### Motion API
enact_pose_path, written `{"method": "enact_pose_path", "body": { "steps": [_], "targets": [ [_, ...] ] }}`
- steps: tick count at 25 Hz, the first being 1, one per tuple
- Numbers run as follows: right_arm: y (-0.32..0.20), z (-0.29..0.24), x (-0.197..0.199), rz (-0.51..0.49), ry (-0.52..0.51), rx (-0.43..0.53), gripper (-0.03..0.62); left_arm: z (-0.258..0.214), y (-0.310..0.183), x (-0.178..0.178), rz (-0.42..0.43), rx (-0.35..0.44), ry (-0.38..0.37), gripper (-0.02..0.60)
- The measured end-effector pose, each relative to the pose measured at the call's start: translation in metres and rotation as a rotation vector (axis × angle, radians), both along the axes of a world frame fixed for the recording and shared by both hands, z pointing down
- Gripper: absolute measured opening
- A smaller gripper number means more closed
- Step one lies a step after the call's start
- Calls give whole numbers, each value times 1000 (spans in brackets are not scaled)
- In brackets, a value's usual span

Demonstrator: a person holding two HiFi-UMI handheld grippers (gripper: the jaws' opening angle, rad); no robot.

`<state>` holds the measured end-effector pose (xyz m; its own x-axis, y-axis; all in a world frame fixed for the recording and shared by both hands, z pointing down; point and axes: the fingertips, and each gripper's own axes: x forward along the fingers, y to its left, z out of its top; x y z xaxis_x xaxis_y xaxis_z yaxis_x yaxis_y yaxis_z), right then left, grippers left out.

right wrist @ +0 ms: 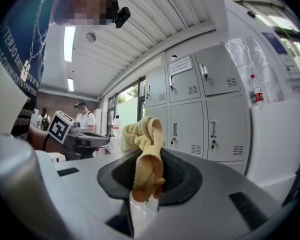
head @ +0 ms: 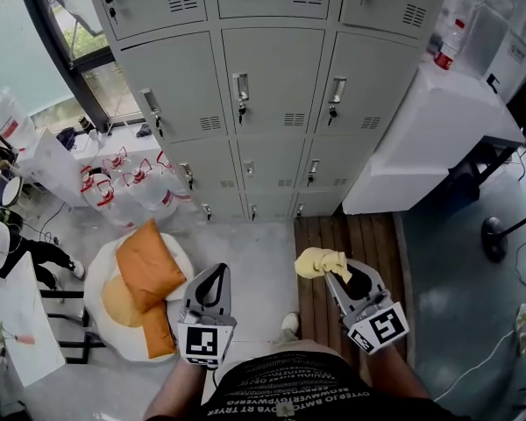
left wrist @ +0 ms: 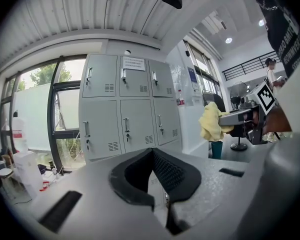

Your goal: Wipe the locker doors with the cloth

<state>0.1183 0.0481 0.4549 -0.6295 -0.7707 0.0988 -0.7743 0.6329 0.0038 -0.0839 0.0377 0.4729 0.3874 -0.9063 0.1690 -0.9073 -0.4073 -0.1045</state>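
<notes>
A bank of grey locker doors (head: pixel 272 77) with handles and keys rises ahead; it also fills the left gripper view (left wrist: pixel 125 104) and the right gripper view (right wrist: pixel 200 109). My right gripper (head: pixel 336 270) is shut on a bunched yellow cloth (head: pixel 320 262), which stands up between the jaws (right wrist: pixel 145 154). The left gripper (head: pixel 219 273) hangs low at the left, jaws shut with nothing between them (left wrist: pixel 151 153). Both grippers are held well back from the lockers. The cloth (left wrist: pixel 210 122) also shows at the right of the left gripper view.
A white cabinet (head: pixel 421 139) stands right of the lockers, a bottle (head: pixel 447 46) on top. Water jugs (head: pixel 127 182) sit at the lockers' left foot. An orange cushion (head: pixel 149 266) lies on a round white seat (head: pixel 101 310). A wooden floor strip (head: pixel 351 235) lies beneath the right gripper.
</notes>
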Motion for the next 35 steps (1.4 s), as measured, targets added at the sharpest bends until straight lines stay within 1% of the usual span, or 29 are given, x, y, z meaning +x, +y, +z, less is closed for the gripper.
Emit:
{"method": "enact_pose_path", "body": {
  "steps": [5,9,13,19,24,31,35],
  "targets": [
    [-31,-2,3,-54,-10,5,83,-6,-21,0,-57,17,-8,5],
    [-59,-5,5,-93,-25,15,83,-7,-36,0,-107,5,-12,5],
    [-83,-10,12,-119,-45,33,83,-10,-50,8,-137,2,-22,5],
    [-101,-2,25,-146,-64,22,83,-17,-64,24,-156,11,-43,5],
    [-111,3,43,-125,-63,2,83,-14,-70,38,-143,-2,-37,5],
    [-104,7,42,-125,-62,-2,83,-5,-60,33,-153,-21,-37,5],
    [-101,6,39,-106,-62,0,83,-3,-60,27,-143,-20,-36,5]
  ]
}}
